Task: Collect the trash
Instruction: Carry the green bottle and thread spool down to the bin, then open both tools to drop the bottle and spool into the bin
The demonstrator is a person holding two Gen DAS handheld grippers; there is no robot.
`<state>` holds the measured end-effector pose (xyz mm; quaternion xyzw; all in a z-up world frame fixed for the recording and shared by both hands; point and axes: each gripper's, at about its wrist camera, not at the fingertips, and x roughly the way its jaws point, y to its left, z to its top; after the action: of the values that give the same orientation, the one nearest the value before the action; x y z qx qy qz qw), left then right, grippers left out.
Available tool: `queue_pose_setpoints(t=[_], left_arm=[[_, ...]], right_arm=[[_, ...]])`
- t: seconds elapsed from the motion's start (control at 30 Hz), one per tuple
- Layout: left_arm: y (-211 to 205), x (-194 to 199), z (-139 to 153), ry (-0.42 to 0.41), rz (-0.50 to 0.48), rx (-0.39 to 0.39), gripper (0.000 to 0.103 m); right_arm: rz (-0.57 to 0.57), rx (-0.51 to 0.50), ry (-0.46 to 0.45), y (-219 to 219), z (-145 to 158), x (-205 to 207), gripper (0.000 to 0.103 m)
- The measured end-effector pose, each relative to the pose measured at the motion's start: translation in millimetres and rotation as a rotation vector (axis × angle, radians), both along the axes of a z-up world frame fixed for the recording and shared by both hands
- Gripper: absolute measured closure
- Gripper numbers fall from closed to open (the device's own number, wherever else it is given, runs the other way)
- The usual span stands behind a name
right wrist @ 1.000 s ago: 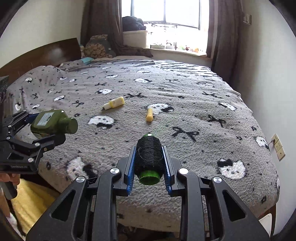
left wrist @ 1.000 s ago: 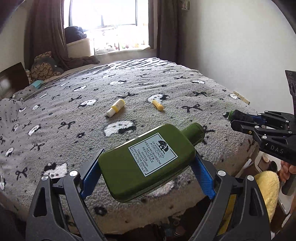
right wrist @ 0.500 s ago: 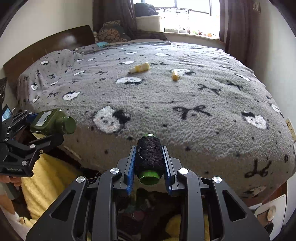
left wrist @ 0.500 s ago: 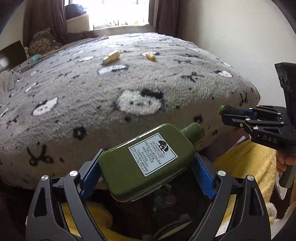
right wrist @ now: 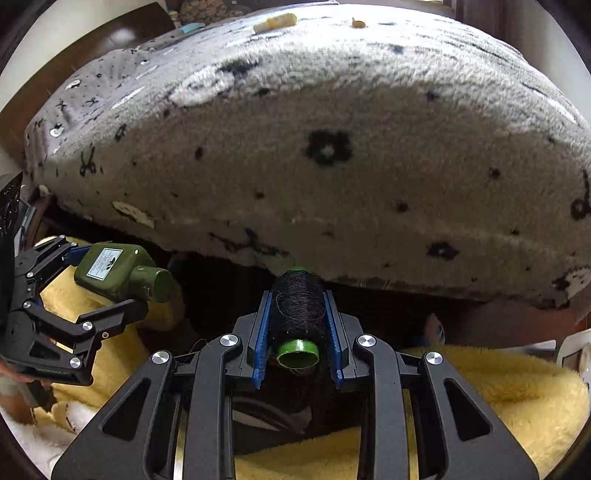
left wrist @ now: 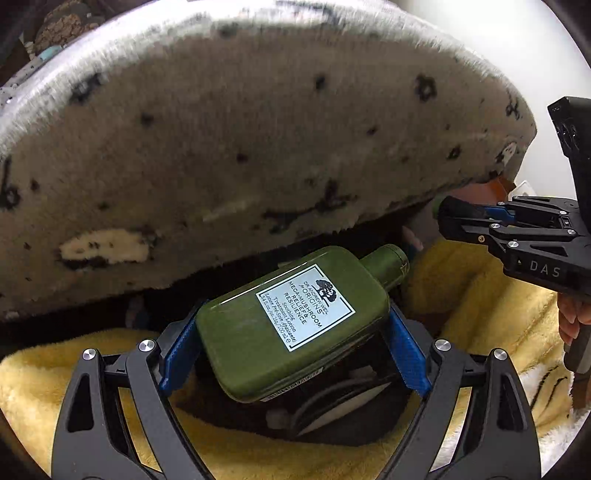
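Observation:
My left gripper [left wrist: 295, 332] is shut on a flat olive-green lotion bottle [left wrist: 295, 325] with a pale label; it also shows in the right wrist view [right wrist: 118, 273]. My right gripper [right wrist: 297, 325] is shut on a spool of black thread [right wrist: 297, 310] with a green core. Both are held low beside the bed, over a dark opening [left wrist: 332, 402] ringed by yellow fleece [left wrist: 480, 295]. The right gripper also shows at the right of the left wrist view [left wrist: 447, 218]. Two small yellow tubes [right wrist: 275, 22] [right wrist: 357, 24] lie far back on the bed.
The bed with its grey fleece blanket [right wrist: 332, 147] printed with black bows rises right in front of both grippers and overhangs a dark gap below. Yellow fleece [right wrist: 480, 398] covers the floor area around the opening. A white wall [left wrist: 498, 44] stands at the right.
Both grippers have dropped from above the bed to below its edge, still holding the bottle and the spool. The bed top is nearly out of sight and the dark opening has come into view.

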<state>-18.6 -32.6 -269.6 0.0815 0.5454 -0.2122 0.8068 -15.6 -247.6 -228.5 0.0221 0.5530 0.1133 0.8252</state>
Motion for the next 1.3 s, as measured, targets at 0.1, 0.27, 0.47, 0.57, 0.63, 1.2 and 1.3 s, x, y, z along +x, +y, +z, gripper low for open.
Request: queue_pose_setpoints(t=[0.1,0.27,0.47,0.57,0.63,1.2,1.3], left_arm=[[-2.1,4.1,-22.0,0.061,-0.005,0.011,0.018],[-7.2,12.2,-50.5,0.154,-0.023,0.009,0.018],[-12.6,20.1,-77.4,0.227,-0.034,0.027,0.018],[-16.2,21.5,-85.5,0.242,-0.045,0.032,0.018],[-18.8,22.5,-87.5,0.243,-0.049,0.036,0.018],[-15.3,27.3,-60.8,0.196,-0.038,0.023,0.008],[-13.9,26.2,-48.8,0.170,-0.031,0.022,0.008]], right_arm=[[-0.001,0.007,0.048,3.6,-16.3,0.5,0.076],[0.010,0.047,0.130,10.8,-40.1,4.4,0.076],[0.002,0.047,0.195,18.9,-66.7,9.0,0.076],[-0.001,0.050,0.215,22.8,-77.4,9.0,0.075],[-0.003,0.055,0.224,24.3,-82.5,7.8,0.076],[-0.045,0.082,0.194,13.2,-76.8,10.5,0.053],[-0.057,0.072,0.166,15.4,-64.5,15.0,0.037]])
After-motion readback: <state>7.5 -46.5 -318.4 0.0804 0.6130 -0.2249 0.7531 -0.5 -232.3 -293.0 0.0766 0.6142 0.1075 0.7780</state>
